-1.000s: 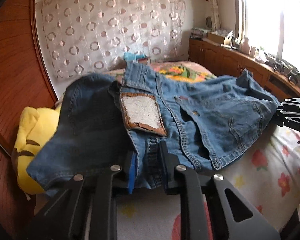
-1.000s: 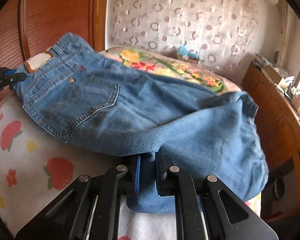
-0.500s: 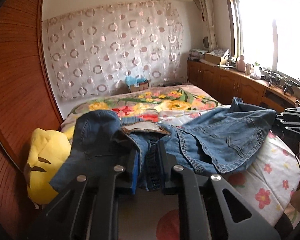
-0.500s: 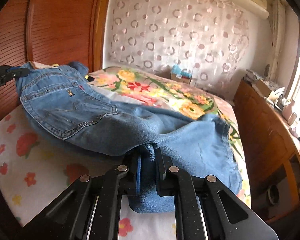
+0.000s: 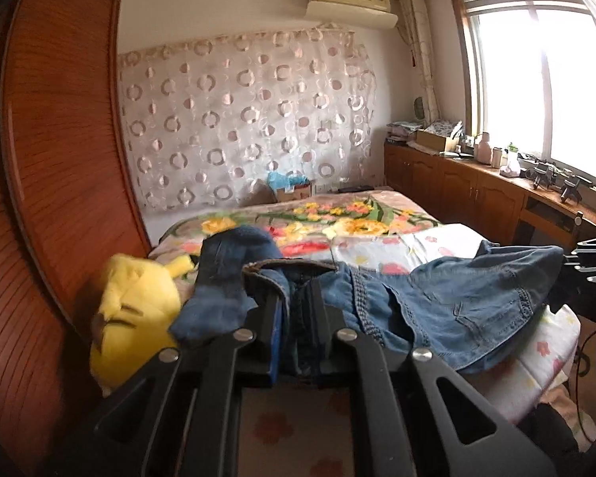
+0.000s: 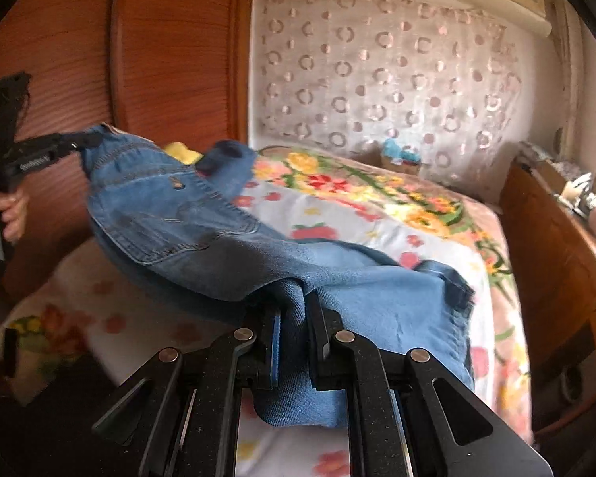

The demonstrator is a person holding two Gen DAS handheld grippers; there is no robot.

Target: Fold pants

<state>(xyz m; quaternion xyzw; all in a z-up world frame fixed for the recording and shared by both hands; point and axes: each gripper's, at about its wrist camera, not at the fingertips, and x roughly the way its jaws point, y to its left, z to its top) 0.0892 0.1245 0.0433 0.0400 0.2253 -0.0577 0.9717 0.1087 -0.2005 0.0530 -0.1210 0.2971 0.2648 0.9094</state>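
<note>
Blue denim pants (image 5: 457, 298) hang lifted above the bed, stretched between my two grippers. My left gripper (image 5: 296, 298) pinches the waistband, its jaws still closing tighter on the denim bunched between the pads. A dark trouser leg (image 5: 226, 274) flops over to its left. My right gripper (image 6: 294, 310) is shut on a fold of the leg fabric, whose hem end (image 6: 437, 318) droops to the right. In the right wrist view the left gripper (image 6: 79, 143) holds the waistband at far left, with a hand (image 6: 4, 214) on its handle. The right gripper (image 5: 592, 262) shows at the left wrist view's right edge.
Under the pants lies a bed (image 5: 425, 238) with floral bedding. A yellow plush toy (image 5: 135, 318) sits by the wooden wardrobe (image 5: 59, 159) on the left. A wooden cabinet (image 5: 476, 194) with clutter runs under the window on the right. A small box (image 5: 294, 189) stands beyond the bed.
Both grippers rose and drew back, lifting the pants off the bed. The waistband patch tipped out of sight. The ceiling and more of the room came into view.
</note>
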